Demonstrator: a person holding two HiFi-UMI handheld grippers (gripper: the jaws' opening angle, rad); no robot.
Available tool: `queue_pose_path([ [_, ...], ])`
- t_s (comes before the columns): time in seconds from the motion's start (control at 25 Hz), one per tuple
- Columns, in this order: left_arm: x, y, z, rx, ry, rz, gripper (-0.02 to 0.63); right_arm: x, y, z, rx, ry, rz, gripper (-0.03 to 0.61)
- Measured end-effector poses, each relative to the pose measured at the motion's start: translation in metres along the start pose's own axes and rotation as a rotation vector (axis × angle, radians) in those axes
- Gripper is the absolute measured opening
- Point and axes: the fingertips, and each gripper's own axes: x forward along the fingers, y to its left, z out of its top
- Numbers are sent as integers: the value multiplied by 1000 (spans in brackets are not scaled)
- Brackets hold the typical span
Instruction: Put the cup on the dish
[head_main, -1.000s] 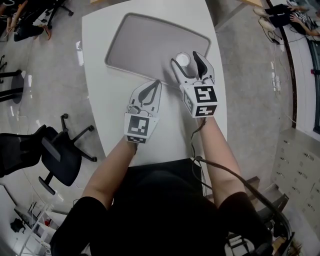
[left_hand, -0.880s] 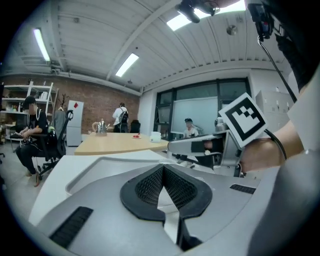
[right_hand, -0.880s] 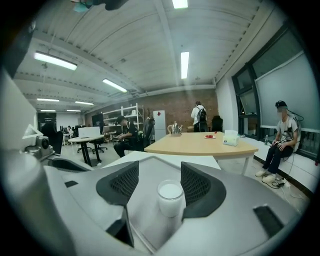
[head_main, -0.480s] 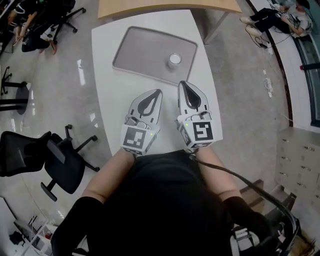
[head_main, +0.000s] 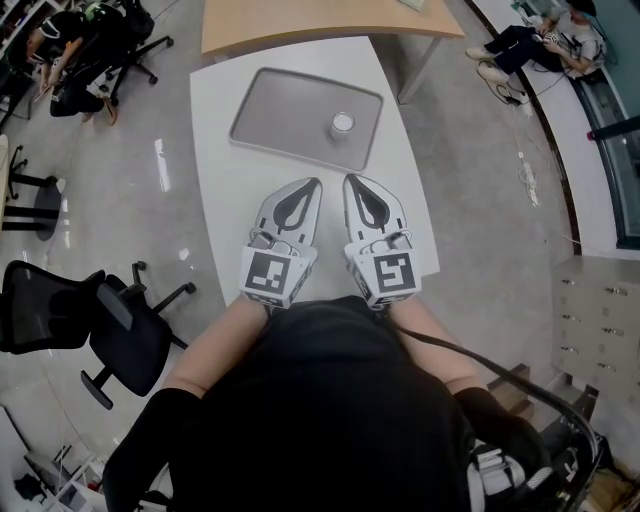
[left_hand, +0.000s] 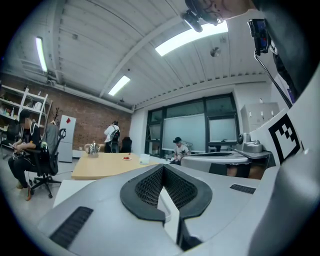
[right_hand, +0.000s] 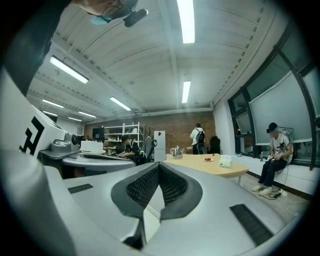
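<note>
White table (head_main: 225, 200): the cup (head_main: 342, 124) is seen standing on the dish (head_main: 280, 110), at twelve o'clock of the left claw (head_main: 314, 184) and right claw (head_main: 351, 181), both pressed together, empty. Placement is judged done; nothing further is called for.

From my remote station I could read no words, numbers or brand names. The only print was the black-and-white square markers (head_main: 270, 277) on the cubes of the left gripper (head_main: 312, 185) and right gripper (head_main: 352, 182), coded patterns rather than letters. A red sticker (left_hand: 68, 120) on the distant refrigerator (left_hand: 65, 142) was too small to read.
</note>
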Motion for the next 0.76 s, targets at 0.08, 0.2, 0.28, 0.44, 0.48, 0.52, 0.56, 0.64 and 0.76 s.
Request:
queue_pose_path([
  [0.08,-3,-2,4,5,-9,2,-2,-2,6,4,-9,-11,9,12],
  [0.2,-4,-5,7,12,-15,4,0,-3,9,7,-8,-17,20,12],
  [0.28,-3,-5,9,16,-15,6,0,-3,8,10,-8,-22,24,12],
  [0.44,4,-5,12,18,-12,13,0,0,2,16,-8,-30,31,12],
  [0.48,5,-5,12,17,-11,15,0,1,1,16,-8,-30,32,12],
  [0.52,5,-4,11,16,-9,16,-1,2,1,16,-8,-30,33,12],
  [0.56,4,-3,10,15,-8,17,-2,2,2,16,-7,-30,33,12],
  [0.64,2,-1,8,13,-6,18,-2,4,6,15,-6,-29,32,12],
  [0.76,-3,2,4,-4,-4,22,-1,5,12,12,-1,-26,31,12],
])
